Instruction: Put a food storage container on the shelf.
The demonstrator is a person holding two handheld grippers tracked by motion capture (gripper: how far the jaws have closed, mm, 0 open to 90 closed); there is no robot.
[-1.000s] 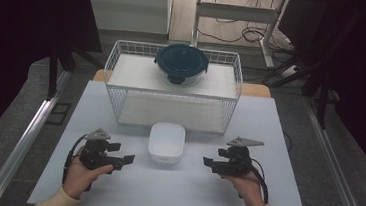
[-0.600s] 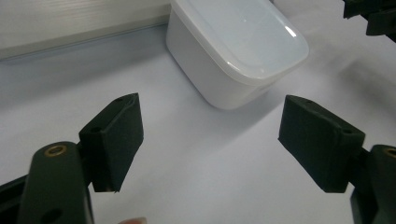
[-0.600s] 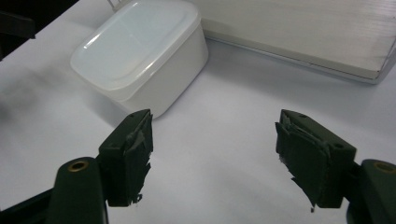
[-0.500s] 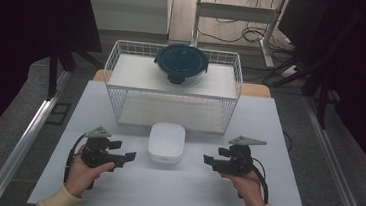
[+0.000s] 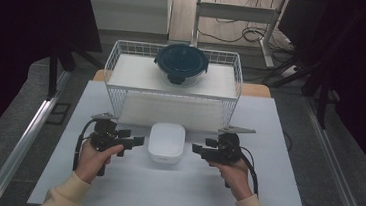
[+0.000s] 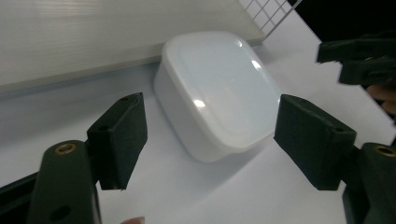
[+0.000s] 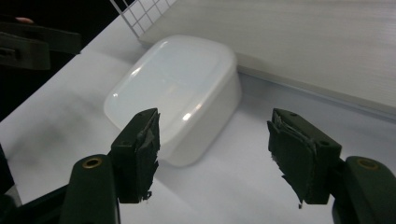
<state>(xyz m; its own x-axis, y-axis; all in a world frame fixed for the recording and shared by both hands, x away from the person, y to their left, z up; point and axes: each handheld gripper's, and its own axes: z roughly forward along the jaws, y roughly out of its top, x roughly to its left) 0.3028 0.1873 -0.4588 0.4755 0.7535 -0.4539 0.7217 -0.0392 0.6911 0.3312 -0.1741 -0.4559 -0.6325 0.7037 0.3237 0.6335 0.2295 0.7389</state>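
A white lidded box (image 5: 166,141) with rounded corners lies on the white table (image 5: 268,196), just in front of a wire basket (image 5: 172,93). My left gripper (image 5: 137,140) is level at the box's left side, jaws open and empty, tips a little short of it. My right gripper (image 5: 196,148) mirrors it at the right side, open; its jaws have just been closing slightly with nothing between them. In the left gripper view the box (image 6: 219,93) lies ahead of my left gripper (image 6: 210,140). The right gripper view shows the box (image 7: 173,93) beyond my right gripper (image 7: 212,149).
A round container with a dark blue lid (image 5: 181,62) sits at the back of the basket, which blocks the way beyond the box. Metal rails run along both sides of the table. Bare table surface lies between the box and the person's forearms.
Both grippers have moved away from the person and inward, closing in on the two sides of the white box. The box has not moved.
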